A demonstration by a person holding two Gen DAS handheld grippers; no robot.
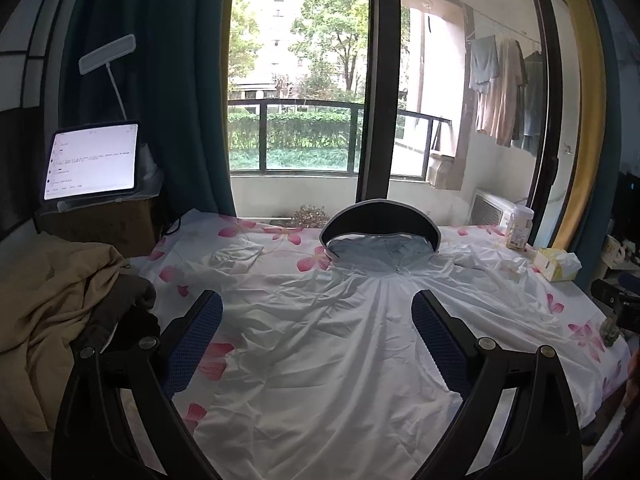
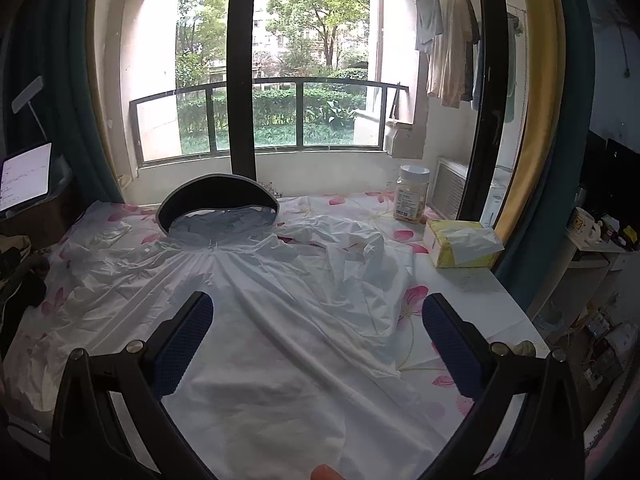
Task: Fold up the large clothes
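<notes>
A large white zip jacket (image 1: 336, 344) with a grey-lined hood and dark visor brim (image 1: 380, 220) lies spread front up on the flowered table cover (image 1: 256, 240). It also shows in the right wrist view (image 2: 256, 320), its right sleeve bunched and folded toward the brim (image 2: 218, 196). My left gripper (image 1: 316, 316) is open and empty, hovering above the jacket's chest. My right gripper (image 2: 318, 316) is open and empty above the jacket's right side.
A tan and dark clothes pile (image 1: 60, 312) lies at the left. A tablet (image 1: 92, 160) stands at the back left. A plastic jar (image 2: 412, 194) and a yellow tissue box (image 2: 460, 244) stand at the back right. Large windows are behind the table.
</notes>
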